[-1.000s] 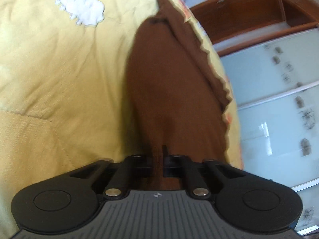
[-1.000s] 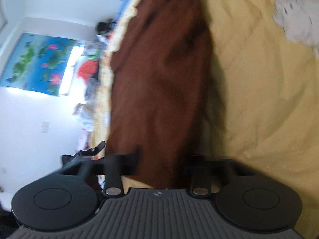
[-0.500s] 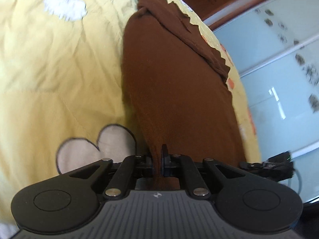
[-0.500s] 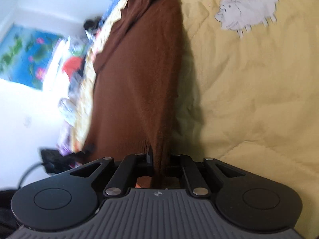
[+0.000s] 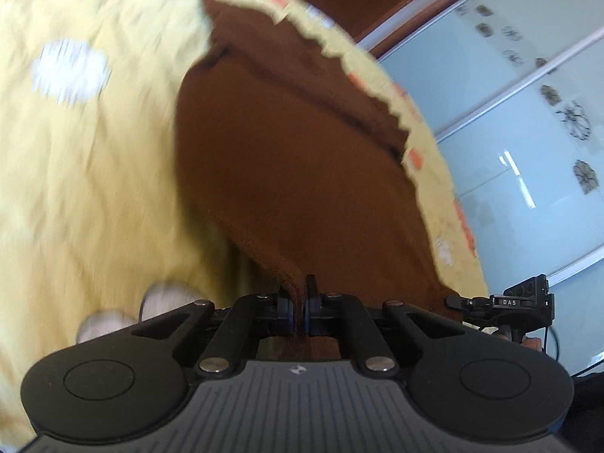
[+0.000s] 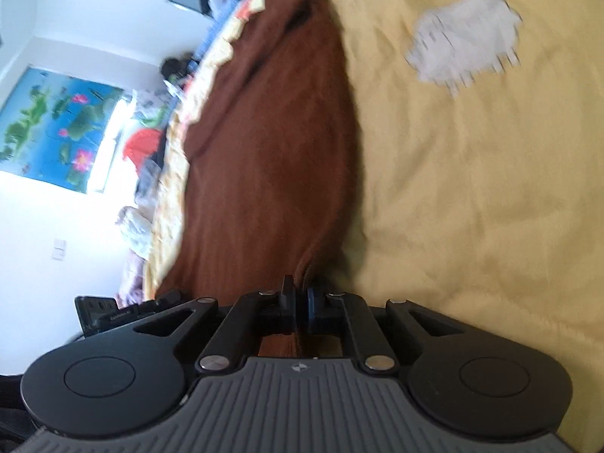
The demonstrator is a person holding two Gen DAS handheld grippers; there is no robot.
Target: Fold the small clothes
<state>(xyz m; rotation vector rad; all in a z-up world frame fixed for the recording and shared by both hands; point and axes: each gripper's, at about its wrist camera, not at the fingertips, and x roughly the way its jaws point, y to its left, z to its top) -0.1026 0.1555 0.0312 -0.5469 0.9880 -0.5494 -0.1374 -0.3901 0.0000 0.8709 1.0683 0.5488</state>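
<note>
Both grippers are gripping the same brown garment (image 5: 302,173) right now, one on each near corner. The left gripper (image 5: 298,307) is sitting with its jaws pinched tight on a bunched fold of the brown knit, cloth running straight out from between its fingers (image 5: 311,287). The right gripper (image 6: 298,307) is doing the same on its side: its jaws have just been closing, and the brown cloth is pressed between them now.

The garment is stretching away from the grippers across a yellow bedspread (image 5: 94,188), its far end lying near the scalloped edge of the spread, its near edge lifting off the bed and hanging taut. In the right wrist view the garment (image 6: 271,158) is running up the middle, with the yellow bedspread (image 6: 472,188) spreading out to its right. A white sheep-shaped patch (image 6: 464,37) is showing on the spread, well apart from the garment, though it is smeared by blur and I am only fairly sure of the shape.

Both grippers are pointing forward and downward over the bed. The other gripper's black body is peeking in at the edge of each view. Nothing like a basket or box is showing.
</note>
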